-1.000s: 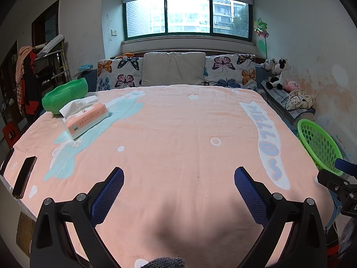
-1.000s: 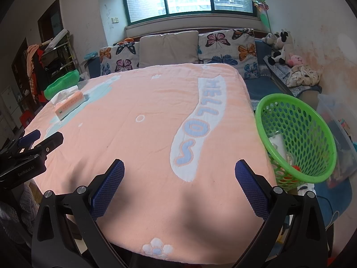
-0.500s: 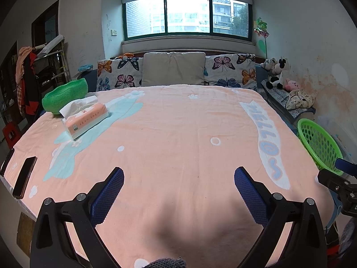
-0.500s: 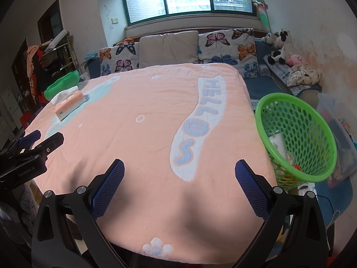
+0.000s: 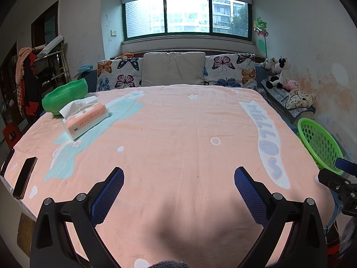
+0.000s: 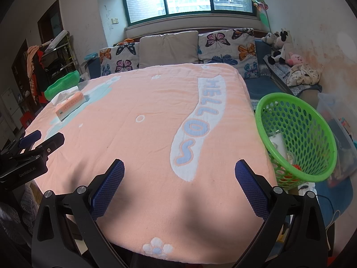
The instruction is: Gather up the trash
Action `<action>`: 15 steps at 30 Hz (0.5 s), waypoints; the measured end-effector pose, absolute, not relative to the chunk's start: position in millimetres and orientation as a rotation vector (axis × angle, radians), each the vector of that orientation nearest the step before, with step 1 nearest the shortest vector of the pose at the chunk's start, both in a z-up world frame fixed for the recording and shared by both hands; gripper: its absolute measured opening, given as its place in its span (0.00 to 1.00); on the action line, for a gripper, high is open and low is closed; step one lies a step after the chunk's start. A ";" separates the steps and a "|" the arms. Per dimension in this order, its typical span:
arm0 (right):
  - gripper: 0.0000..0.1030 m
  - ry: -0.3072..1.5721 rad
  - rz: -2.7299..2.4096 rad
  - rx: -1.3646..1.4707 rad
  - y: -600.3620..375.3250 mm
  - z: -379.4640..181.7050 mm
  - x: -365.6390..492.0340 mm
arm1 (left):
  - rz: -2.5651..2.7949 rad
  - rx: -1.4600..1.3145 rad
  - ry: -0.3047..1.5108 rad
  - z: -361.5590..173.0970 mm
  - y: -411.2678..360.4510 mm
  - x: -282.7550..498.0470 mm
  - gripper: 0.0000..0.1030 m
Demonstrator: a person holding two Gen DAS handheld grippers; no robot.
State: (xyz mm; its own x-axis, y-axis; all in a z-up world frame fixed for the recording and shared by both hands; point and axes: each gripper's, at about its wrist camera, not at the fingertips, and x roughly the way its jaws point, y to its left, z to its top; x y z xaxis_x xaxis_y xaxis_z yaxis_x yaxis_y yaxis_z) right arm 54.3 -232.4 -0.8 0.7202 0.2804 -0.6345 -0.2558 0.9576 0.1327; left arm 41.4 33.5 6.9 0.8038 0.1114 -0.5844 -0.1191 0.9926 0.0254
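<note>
From where I sit, both sets of tongs hang low over the near edge of the bench: the left tongs [image 5: 178,179] and the right tongs [image 6: 179,174] each stand spread wide, blue pads far apart, with nothing between them. The bench [image 5: 178,134] wears a peach blanket, and I see no loose trash lying on it; the only things there are a tissue pack [image 5: 86,120] far off to the left with a sheet poking out, a green bowl [image 5: 64,97] just behind it, and a dark phone [image 5: 24,179] at the left edge. The trash already gathered sits in the green basket [image 6: 296,134], which stands off the right side of the bench, tilted so its mouth faces the bench; through the mesh I make out white paper and something red at the bottom, though not clearly. That basket lies forward and to the right of the right tongs, which are plainly nearer; the left tongs see only its rim at their far right. My judgement is that the collecting is about finished, unless the tissue pack counts.
</note>
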 end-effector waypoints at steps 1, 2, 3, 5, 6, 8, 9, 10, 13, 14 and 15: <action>0.96 0.708 0.297 0.036 -232.1 -0.8 54.2 | 0.125 -0.012 0.625 6.7 33.5 41.1 0.93; 0.96 0.709 0.297 0.036 -232.2 -0.5 54.3 | 0.124 -0.012 0.625 6.8 33.6 41.6 0.93; 0.96 0.708 0.296 0.036 -232.3 -0.4 54.2 | 0.128 -0.011 0.625 6.8 33.5 41.4 0.93; 0.96 0.708 0.297 0.037 -232.3 -0.5 54.3 | 0.129 -0.010 0.626 6.7 34.1 43.6 0.93; 0.96 0.707 0.297 0.036 -232.3 -0.5 54.3 | 0.130 -0.010 0.626 6.5 34.1 43.3 0.93; 0.96 0.706 0.296 0.035 -231.9 -0.2 54.4 | 0.129 -0.007 0.624 6.8 34.0 43.8 0.93; 0.96 0.706 0.296 0.036 -231.4 -0.3 54.3 | 0.126 -0.006 0.625 6.7 34.1 43.7 0.93; 0.96 0.707 0.296 0.035 -231.4 -0.3 54.3 | 0.128 -0.005 0.625 6.8 34.1 43.9 0.93; 0.96 0.707 0.297 0.036 -231.4 -0.3 54.3 | 0.125 -0.005 0.626 6.2 34.0 43.9 0.93; 0.96 0.707 0.297 0.036 -231.4 -0.3 54.5 | 0.125 -0.004 0.626 6.3 33.9 44.2 0.93; 0.96 0.707 0.296 0.035 -231.4 -0.3 54.4 | 0.125 -0.003 0.627 5.7 33.8 43.3 0.93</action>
